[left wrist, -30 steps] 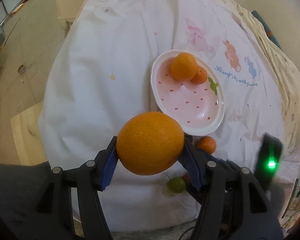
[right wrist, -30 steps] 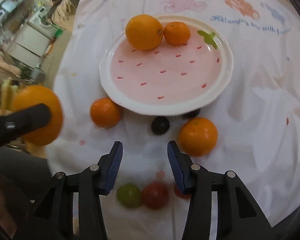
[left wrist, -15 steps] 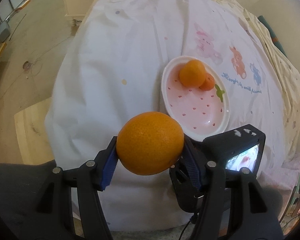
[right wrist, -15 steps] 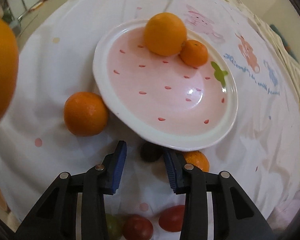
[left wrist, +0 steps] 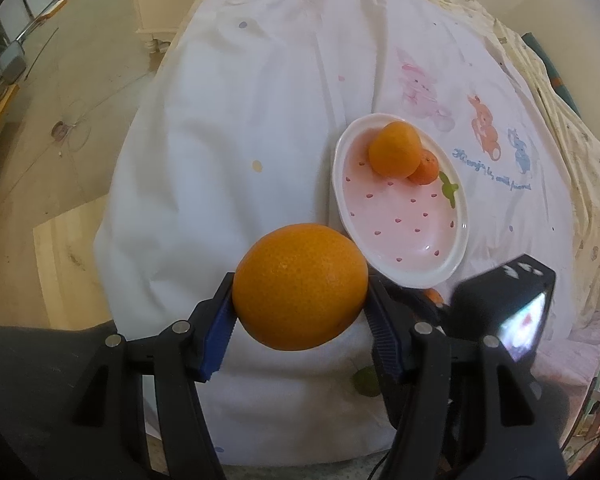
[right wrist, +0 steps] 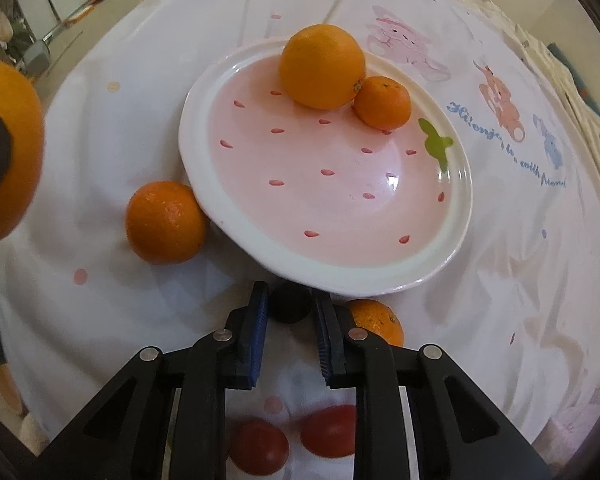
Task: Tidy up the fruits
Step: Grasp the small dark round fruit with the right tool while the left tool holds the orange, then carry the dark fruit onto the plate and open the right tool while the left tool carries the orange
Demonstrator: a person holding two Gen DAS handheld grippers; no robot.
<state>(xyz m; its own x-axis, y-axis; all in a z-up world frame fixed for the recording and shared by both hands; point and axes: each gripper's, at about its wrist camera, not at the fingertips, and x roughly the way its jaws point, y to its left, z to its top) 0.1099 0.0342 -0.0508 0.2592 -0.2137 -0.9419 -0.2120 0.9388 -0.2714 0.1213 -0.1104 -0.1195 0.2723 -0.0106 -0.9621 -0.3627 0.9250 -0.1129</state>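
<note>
Since a second ago, the right gripper (right wrist: 290,312) has slid in toward the plate (right wrist: 380,276) and squeezed its blue pads onto a small dark fruit (right wrist: 289,307) by the plate's near edge. From the left wrist, the left gripper (left wrist: 300,320) pinches a big orange (left wrist: 300,286), held up over the white cloth (left wrist: 228,120). Past it sits the pink plate (left wrist: 458,256) with an orange (left wrist: 396,151) and a little mandarin (left wrist: 427,167) touching at its far end. A green fruit (left wrist: 365,380) peeks out low down, and the other gripper's black body (left wrist: 504,312) is at the right. From the right wrist, the dark fruit sits tight between the pads. One mandarin (right wrist: 164,222) touches the plate's left edge, and another (right wrist: 378,322) hides partly behind the right finger. Two red fruits (right wrist: 260,446) lie near the bottom. The big orange (right wrist: 8,152) shows at the far left.
</note>
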